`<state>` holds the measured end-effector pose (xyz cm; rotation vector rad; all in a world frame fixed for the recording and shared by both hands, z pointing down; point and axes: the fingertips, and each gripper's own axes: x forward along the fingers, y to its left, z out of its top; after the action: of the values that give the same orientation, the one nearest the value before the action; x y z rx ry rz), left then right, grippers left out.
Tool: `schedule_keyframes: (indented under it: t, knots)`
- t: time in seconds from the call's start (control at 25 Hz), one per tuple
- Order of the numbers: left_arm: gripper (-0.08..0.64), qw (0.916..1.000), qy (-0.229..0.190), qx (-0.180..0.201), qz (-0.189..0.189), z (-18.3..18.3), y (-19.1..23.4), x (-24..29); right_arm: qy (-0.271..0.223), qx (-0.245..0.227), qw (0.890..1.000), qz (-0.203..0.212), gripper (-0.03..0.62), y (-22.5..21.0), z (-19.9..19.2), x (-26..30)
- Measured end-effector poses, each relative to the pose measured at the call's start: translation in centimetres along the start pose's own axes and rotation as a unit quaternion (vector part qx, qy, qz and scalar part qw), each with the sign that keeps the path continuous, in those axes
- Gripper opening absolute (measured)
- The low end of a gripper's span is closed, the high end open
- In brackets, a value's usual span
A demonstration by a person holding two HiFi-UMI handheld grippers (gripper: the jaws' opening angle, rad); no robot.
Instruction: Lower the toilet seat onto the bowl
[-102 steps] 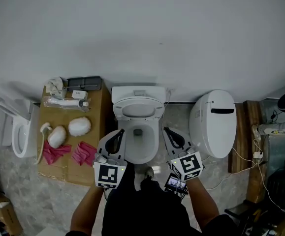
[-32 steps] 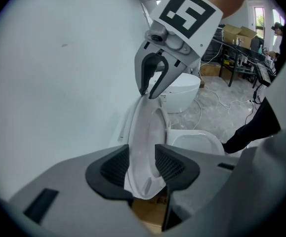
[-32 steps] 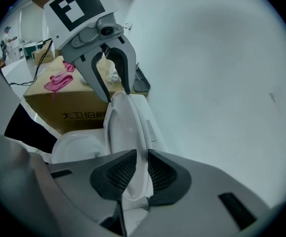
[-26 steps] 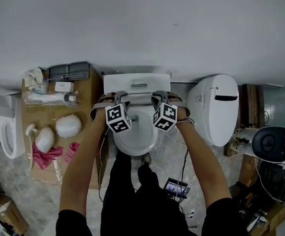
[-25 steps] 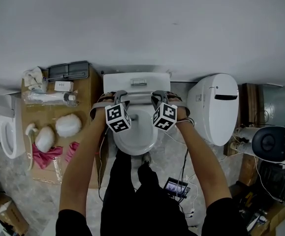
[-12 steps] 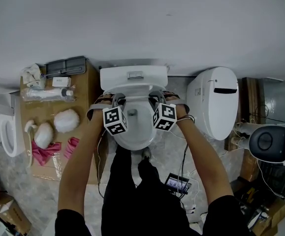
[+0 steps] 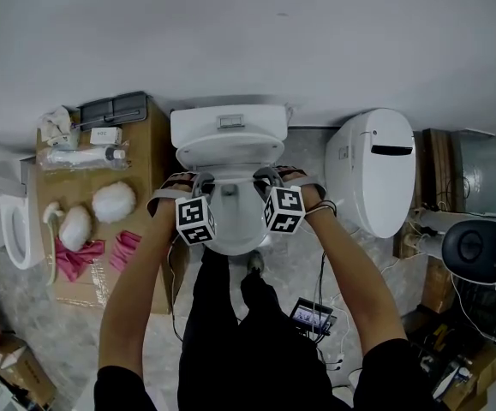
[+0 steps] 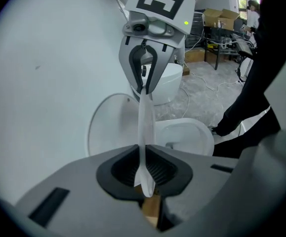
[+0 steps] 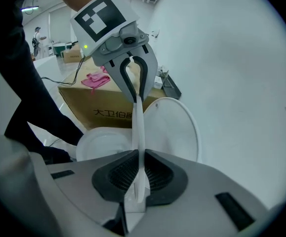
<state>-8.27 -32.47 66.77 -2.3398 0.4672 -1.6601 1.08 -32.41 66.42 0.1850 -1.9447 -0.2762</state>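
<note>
The white toilet [image 7: 229, 127] stands at the middle of the head view, its lid [image 7: 230, 151] upright against the tank. The thin white seat [image 8: 145, 127] is tilted away from the lid, above the bowl [image 8: 184, 135], and shows edge-on in both gripper views. My left gripper [image 8: 145, 174] is shut on the seat's left rim and my right gripper [image 9: 139, 179] on its right rim [image 9: 139, 142]; both have just closed further onto it. In the head view the left gripper [image 7: 202, 187] and right gripper [image 7: 263, 182] flank the seat.
A second white toilet [image 7: 376, 174] stands close on the right. A cardboard box [image 7: 145, 174] on the left carries white bundles [image 7: 113, 202], pink cloths [image 7: 76, 257] and small items. Cables and a small screen [image 7: 314, 315] lie on the floor by my legs.
Both grippers have come toward me with the seat between them, swinging it off the upright lid. The left jaws have closed onto the seat's rim within the last second.
</note>
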Motion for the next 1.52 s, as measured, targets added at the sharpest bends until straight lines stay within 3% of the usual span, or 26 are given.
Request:
schedule_keyframes:
  t: [0.64, 1.52]
  knots:
    - [0.059, 0.9972, 0.028, 0.049, -0.050, 0.0, -12.2, -0.8, -0.011, -0.056, 0.995, 0.083, 0.075, 12.5, -1.0, 0.3]
    - [0.093, 0.9926, 0.053, 0.094, -0.055, -2.2, -25.1, 2.9, 0.004, -0.076, 0.989, 0.128, 0.120, 25.2, -3.5, 5.4]
